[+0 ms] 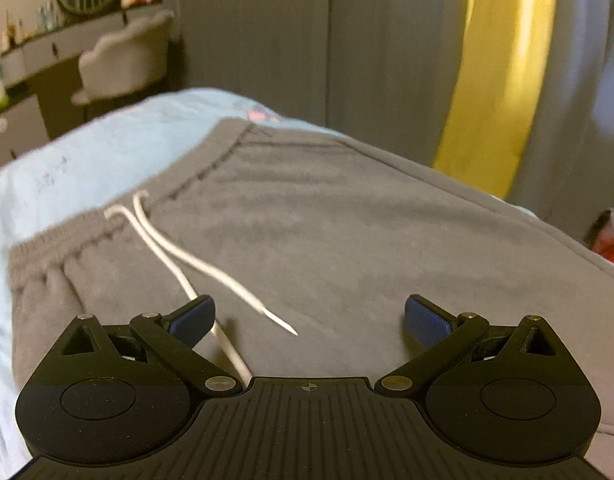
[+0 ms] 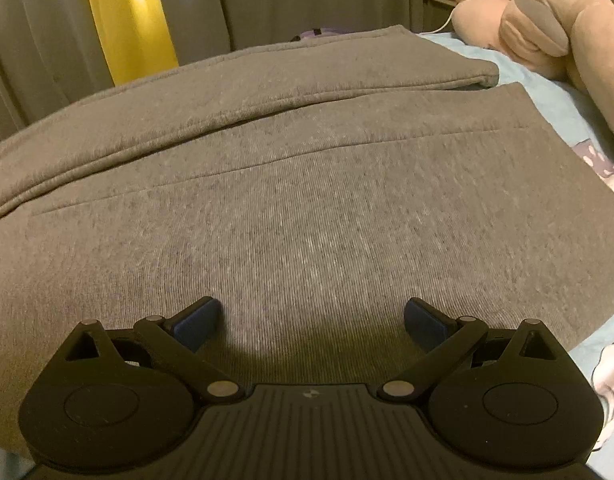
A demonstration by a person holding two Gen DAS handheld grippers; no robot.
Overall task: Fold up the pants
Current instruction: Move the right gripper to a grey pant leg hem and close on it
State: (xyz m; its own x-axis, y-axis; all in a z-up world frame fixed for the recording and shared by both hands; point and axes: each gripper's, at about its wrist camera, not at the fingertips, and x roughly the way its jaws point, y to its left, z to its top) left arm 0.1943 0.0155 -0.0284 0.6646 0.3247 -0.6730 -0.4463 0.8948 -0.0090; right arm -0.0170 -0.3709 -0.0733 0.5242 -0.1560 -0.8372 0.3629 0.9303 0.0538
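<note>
Left tongs: left gripper (image 1: 309, 322) sits low over the pants, its two blue tips spread wide, holding nothing.
Left blue tips: fingertips (image 1: 193, 318) of this one are far apart; one white string passes just under the left tip.
Right tongs: right gripper (image 2: 311, 322) is also spread wide and holds nothing; only gray cloth shows between its tips.
Pants: gray pants (image 1: 327, 220) lie flat on the bed, right under and ahead of both tongs.
Waistband: stretchy waistband (image 1: 119, 208) is ahead of the left tongs, off to their left side.
Strings: two white drawstrings (image 1: 211, 272) run from the waistband back toward the left tongs.
Legs: pant legs (image 2: 307, 128) stretch away ahead of the right tongs, side by side, their ends on the far right.
Bed: light blue sheet (image 1: 79, 152) shows past the pants, left of the left tongs.
Soft toy: pink plush toy (image 2: 547, 20) lies far ahead and right of the right tongs.
Curtain: yellow curtain (image 1: 499, 80) hangs behind the bed.
Chair: pale chair (image 1: 123, 64) stands far ahead on the left.
</note>
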